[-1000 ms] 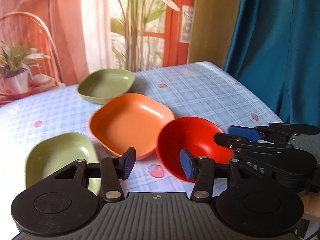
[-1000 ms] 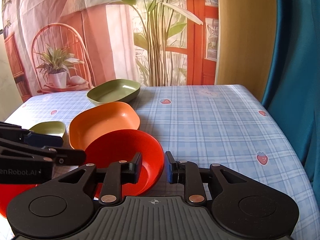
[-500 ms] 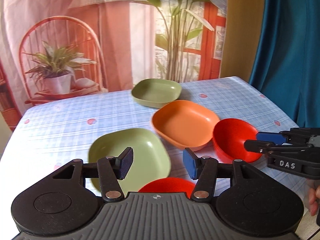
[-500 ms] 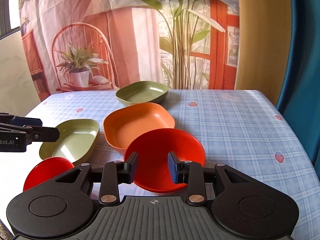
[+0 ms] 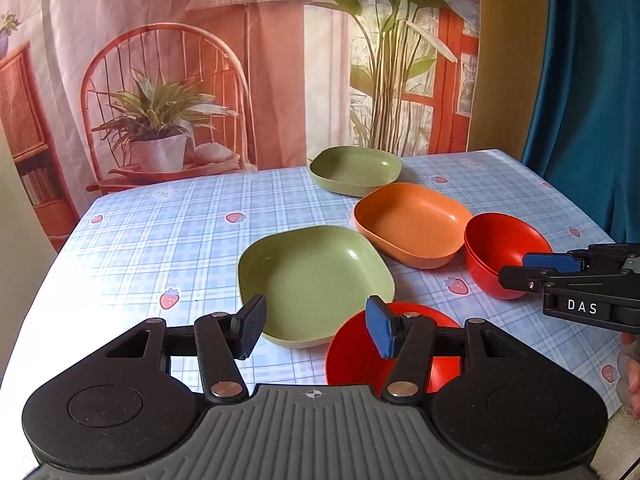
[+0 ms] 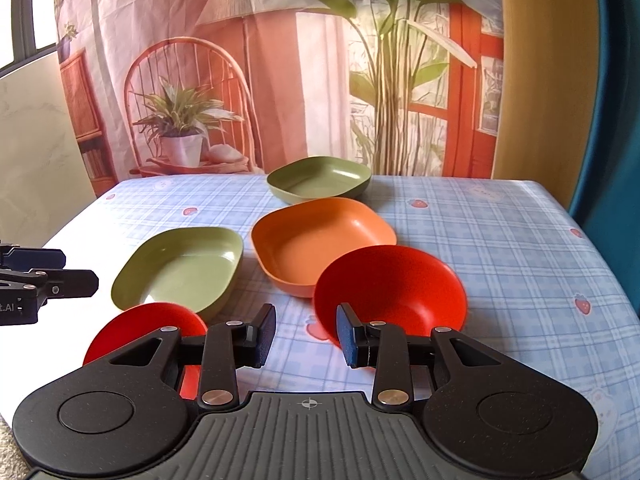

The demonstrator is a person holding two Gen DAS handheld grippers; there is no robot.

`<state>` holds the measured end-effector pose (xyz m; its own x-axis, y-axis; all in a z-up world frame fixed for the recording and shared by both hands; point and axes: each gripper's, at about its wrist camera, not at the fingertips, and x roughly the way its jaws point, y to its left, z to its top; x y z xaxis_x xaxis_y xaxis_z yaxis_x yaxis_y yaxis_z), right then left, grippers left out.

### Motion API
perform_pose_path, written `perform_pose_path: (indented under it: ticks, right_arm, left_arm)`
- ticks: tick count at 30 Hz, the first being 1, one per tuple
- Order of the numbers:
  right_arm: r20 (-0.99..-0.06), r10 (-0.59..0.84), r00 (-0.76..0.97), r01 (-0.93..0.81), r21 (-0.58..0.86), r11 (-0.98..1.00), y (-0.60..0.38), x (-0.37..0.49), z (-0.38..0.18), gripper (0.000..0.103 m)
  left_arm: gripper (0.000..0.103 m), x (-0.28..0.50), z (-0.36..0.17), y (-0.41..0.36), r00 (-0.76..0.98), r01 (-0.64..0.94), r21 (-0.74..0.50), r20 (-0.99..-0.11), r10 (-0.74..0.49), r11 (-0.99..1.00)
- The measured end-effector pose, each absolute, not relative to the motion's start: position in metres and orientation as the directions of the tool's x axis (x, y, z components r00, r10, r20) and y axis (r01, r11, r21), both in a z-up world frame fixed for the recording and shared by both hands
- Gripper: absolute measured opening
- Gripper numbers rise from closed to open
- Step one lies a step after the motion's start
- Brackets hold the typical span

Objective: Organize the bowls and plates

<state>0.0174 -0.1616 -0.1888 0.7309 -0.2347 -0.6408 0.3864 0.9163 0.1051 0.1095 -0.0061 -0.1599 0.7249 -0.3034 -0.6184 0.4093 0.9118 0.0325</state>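
Tablecloth (image 5: pixel 168 248) in pale blue check with small strawberries covers the table, and five dishes sit on it in a loose line running from the far side toward the near edge. Behind the table hangs a printed backdrop (image 6: pixel 248 80) showing a cane chair, potted plants and red window frames, with a teal curtain (image 5: pixel 592 80) at its right.

The largest dishes are three squarish plates. A green plate (image 5: pixel 356 170) is farthest back; an orange plate (image 5: pixel 412 224) lies just in front of it, close enough that their rims nearly meet. A second green plate (image 5: pixel 312 276) sits nearer and to the left of the orange one.

Two round red bowls are smaller. One red bowl (image 6: pixel 390 290) stands just beside the orange plate on its near right side. The other red bowl (image 6: pixel 148 326) is at the near left, its rim tucked against the closer green plate.

The left gripper (image 5: pixel 316 330) hovers over the near edge with its jaws standing apart and nothing between them; the near red bowl shows behind its right finger. The right gripper (image 6: pixel 306 334) has just been opening its jaws; they are parted with only tablecloth in the gap, right in front of the right-hand red bowl, whose near rim shows just behind the blue pad (image 6: pixel 350 336).
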Motion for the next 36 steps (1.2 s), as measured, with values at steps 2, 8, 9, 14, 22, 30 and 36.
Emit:
perform_pose_path:
  ticks: [2,8,9,14,22,30,36]
  right_arm:
    - [-0.642,-0.233,0.731,0.382,0.102,0.918,-0.157,0.018,-0.19,0.031]
    - [-0.649,-0.223,0.727,0.377,0.106,0.92,-0.147,0.019,-0.196,0.031]
    - [-0.65,-0.219,0.727,0.375,0.109,0.92,-0.146,0.019,-0.197,0.031]
    - [-0.655,-0.205,0.727,0.358,0.108,0.928,-0.139,0.022,-0.2,0.036]
    - [-0.674,-0.177,0.717,0.334,0.11,0.936,-0.134,0.028,-0.209,0.037]
    - [-0.68,-0.15,0.718,0.305,0.114,0.946,-0.128,0.035,-0.215,0.037]
    - [-0.694,-0.112,0.711,0.275,0.128,0.953,-0.123,0.039,-0.222,0.029]
  left_arm:
    - [0.057,0.108,-0.162,-0.003,0.725,0.408,0.026,-0.617,-0.306,0.913]
    - [0.057,0.099,-0.172,-0.002,0.719,0.389,0.048,-0.64,-0.271,0.92]
    - [0.057,0.097,-0.173,-0.002,0.718,0.388,0.045,-0.641,-0.272,0.921]
    - [0.057,0.094,-0.183,-0.001,0.683,0.387,-0.035,-0.661,-0.311,0.922]
    - [0.057,0.101,-0.2,-0.003,0.654,0.373,-0.054,-0.693,-0.304,0.926]
    - [0.044,0.106,-0.214,-0.008,0.61,0.377,-0.1,-0.721,-0.328,0.921]
    - [0.024,0.106,-0.224,-0.01,0.584,0.382,-0.127,-0.734,-0.345,0.916]
